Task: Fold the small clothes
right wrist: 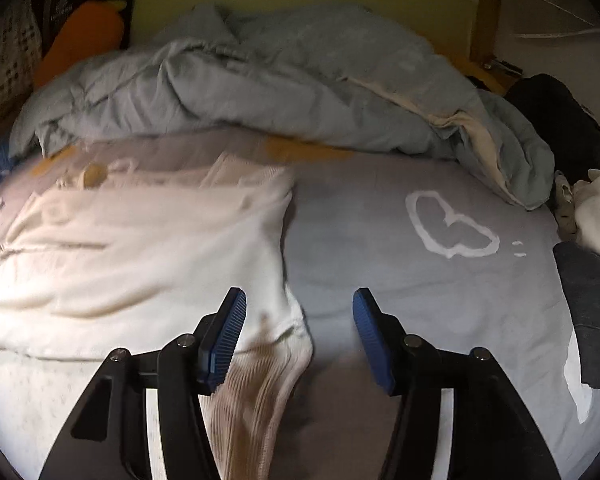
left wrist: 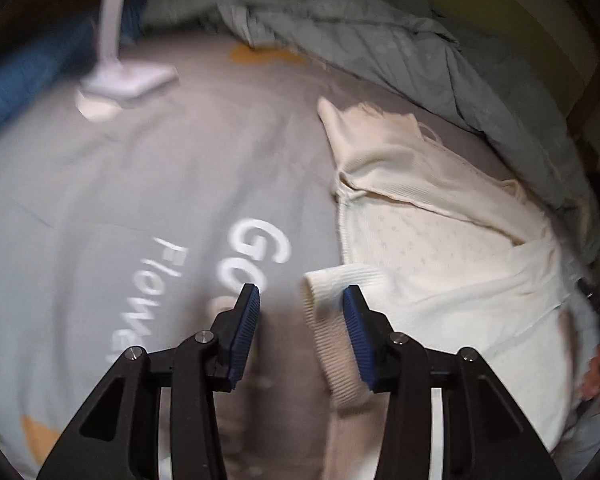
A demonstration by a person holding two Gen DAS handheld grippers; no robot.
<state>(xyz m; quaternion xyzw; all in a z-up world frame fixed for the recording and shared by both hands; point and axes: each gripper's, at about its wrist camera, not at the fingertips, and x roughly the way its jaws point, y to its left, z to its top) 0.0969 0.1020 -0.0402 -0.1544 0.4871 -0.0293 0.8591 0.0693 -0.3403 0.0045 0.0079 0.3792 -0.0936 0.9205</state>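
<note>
Two grippers: both yours, both over the bed.
Left gripper [left wrist: 301, 312]: your jaws stand apart, nothing clamped. A ribbed cuff [left wrist: 336, 320] of the cream knitted garment [left wrist: 432, 248] lies between the blue ribbed pads [left wrist: 244, 336], close against the right-hand pad — the left-hand pad is clear of it.
Right gripper [right wrist: 300, 316]: your jaws stand apart here too, gripping nothing. A ribbed corner [right wrist: 276, 360] of the same cream garment [right wrist: 140, 248] sits in the gap just beside the left-hand pad; grey sheet shows before the right-hand one.
Garment: spread flat on the grey printed bedsheet [left wrist: 140, 200], beyond and right of your left jaws, beyond and left of your right jaws.
Sheet print: white lettering [left wrist: 256, 248] just ahead of your left jaws — a white outline [right wrist: 448, 224] ahead and right of your right jaws.
Beyond: a crumpled pale blue-grey quilt [right wrist: 260, 80] behind the garment; a white clip-on stand [left wrist: 128, 80], blurred, far ahead and left of your left jaws.
</note>
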